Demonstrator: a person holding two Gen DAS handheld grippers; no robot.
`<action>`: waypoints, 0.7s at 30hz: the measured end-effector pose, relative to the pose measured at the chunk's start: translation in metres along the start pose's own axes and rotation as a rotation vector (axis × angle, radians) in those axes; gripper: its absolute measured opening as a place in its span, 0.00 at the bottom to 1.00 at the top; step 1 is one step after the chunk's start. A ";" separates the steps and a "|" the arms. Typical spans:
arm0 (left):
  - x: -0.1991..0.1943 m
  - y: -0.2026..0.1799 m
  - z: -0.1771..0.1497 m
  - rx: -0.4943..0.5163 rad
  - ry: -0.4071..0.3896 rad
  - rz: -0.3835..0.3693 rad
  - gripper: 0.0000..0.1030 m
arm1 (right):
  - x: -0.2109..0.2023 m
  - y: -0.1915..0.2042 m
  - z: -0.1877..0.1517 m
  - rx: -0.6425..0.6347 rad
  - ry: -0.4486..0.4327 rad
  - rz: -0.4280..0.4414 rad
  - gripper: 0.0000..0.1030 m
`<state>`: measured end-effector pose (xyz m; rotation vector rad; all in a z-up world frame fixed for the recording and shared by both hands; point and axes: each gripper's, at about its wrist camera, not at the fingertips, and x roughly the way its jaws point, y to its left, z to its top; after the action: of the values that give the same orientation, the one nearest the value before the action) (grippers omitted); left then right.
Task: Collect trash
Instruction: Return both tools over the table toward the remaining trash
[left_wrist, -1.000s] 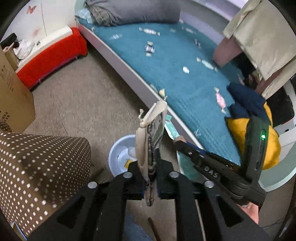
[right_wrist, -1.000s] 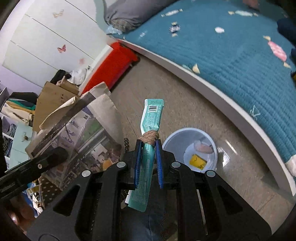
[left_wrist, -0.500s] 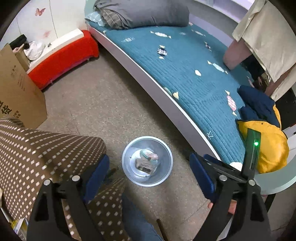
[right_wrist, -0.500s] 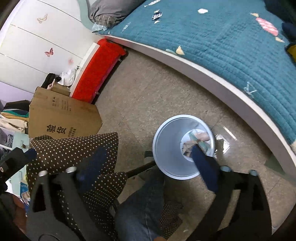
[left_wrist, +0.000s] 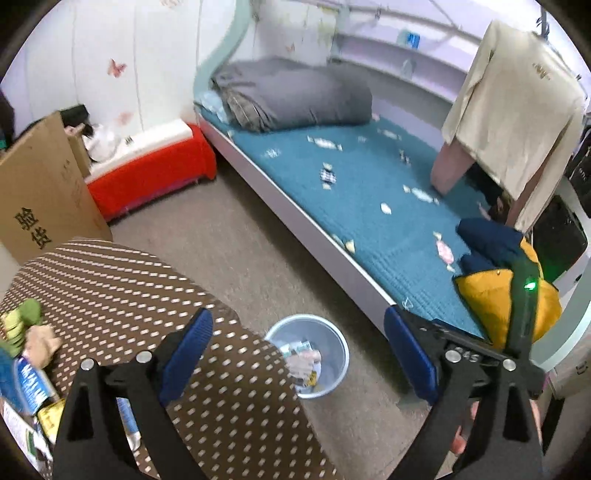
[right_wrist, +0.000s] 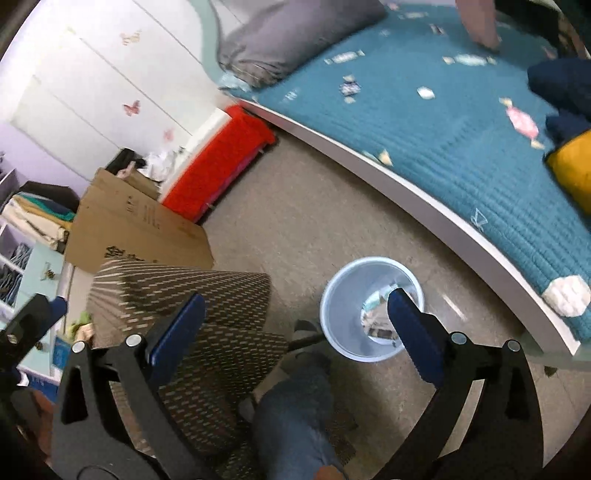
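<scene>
Even, bright indoor light filled both fisheye views, with soft shadows. Straight edges bowed strongly toward the dark circular rims. Motion blur smeared the brown white-dotted cloth-covered bench (right_wrist: 192, 295) and the far wall.

both wrist views downward, sharing bin (left_wrist: 308, 354), bed (right_wrist: 443, 129)

Both grippers, left (left_wrist: 297, 356) and right (right_wrist: 295, 330), are black with blue finger pads and silver screws; the person wears blue jeans (right_wrist: 295, 417).
</scene>
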<state>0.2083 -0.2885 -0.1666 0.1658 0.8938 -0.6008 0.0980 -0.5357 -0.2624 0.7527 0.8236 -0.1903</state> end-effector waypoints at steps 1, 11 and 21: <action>-0.007 0.002 -0.003 -0.004 -0.014 0.003 0.90 | -0.006 0.007 -0.001 -0.007 -0.011 0.005 0.94; -0.079 0.044 -0.030 -0.075 -0.145 0.043 0.91 | -0.056 0.095 -0.014 -0.171 -0.088 0.079 0.94; -0.135 0.106 -0.059 -0.196 -0.234 0.134 0.92 | -0.055 0.174 -0.043 -0.375 -0.073 0.090 0.94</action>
<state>0.1632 -0.1215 -0.1106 -0.0215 0.7039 -0.3956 0.1103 -0.3872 -0.1492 0.4259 0.7276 0.0186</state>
